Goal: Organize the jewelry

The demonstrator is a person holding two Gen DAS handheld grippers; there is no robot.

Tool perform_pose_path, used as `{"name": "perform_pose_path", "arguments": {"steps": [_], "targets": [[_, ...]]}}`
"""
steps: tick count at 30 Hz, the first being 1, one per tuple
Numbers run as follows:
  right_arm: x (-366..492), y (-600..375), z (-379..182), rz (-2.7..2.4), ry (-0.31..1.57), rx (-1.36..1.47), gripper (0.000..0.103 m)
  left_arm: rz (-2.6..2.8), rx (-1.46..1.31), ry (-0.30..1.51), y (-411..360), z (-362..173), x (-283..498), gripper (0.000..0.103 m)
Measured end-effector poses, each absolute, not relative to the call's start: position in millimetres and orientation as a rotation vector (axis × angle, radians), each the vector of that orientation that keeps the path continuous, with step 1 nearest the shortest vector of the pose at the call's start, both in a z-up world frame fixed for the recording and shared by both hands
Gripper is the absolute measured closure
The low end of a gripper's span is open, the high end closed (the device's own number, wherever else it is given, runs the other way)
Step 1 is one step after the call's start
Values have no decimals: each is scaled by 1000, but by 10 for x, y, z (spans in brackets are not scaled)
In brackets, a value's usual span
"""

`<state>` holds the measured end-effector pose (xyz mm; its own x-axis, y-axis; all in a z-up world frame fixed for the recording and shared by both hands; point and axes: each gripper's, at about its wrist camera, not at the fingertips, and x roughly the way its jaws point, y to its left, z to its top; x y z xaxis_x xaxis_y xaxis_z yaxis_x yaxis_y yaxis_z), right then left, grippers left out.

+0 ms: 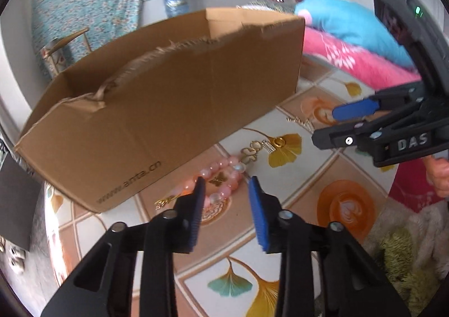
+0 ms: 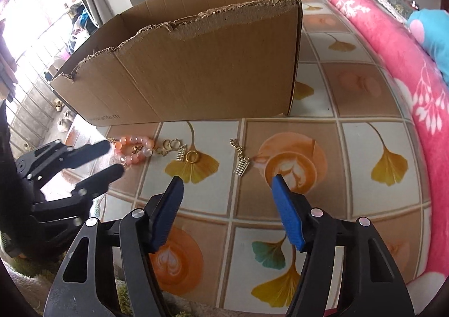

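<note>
A pink bead bracelet lies on the patterned tablecloth in front of an open cardboard box. Beside it lie a gold clasp piece, a gold ring with a small silver charm, and a gold chain with a silver charm. My left gripper is open, its tips just short of the bracelet. My right gripper is open above the cloth, just short of the chain charm.
A pink blanket and a blue pillow lie along the table's right side. A fuzzy white and green mat lies at the near edge. A chair stands behind the box.
</note>
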<state>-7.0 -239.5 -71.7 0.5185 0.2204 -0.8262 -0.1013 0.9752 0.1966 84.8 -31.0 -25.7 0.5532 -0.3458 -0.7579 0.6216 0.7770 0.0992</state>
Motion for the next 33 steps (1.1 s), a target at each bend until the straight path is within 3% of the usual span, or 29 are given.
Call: {"name": "perform_pose_path", "arguments": {"steps": [8, 15, 21, 25, 33], "targets": [[101, -2535, -819, 187, 1011, 160, 45, -595, 441, 835, -382, -373, 986, 94], [61, -2563, -841, 180, 1009, 196, 49, -607, 457, 760, -369, -232, 960, 95], [2, -2573, -821, 170, 1000, 197, 50, -546, 375, 678, -109, 203, 941, 95], [-27, -2603, -847, 167, 1006, 201, 50, -522, 278, 731, 216, 305, 863, 95], [-14, -2599, -871, 177, 1017, 215, 50, -444, 142, 932, 600, -94, 772, 93]]}}
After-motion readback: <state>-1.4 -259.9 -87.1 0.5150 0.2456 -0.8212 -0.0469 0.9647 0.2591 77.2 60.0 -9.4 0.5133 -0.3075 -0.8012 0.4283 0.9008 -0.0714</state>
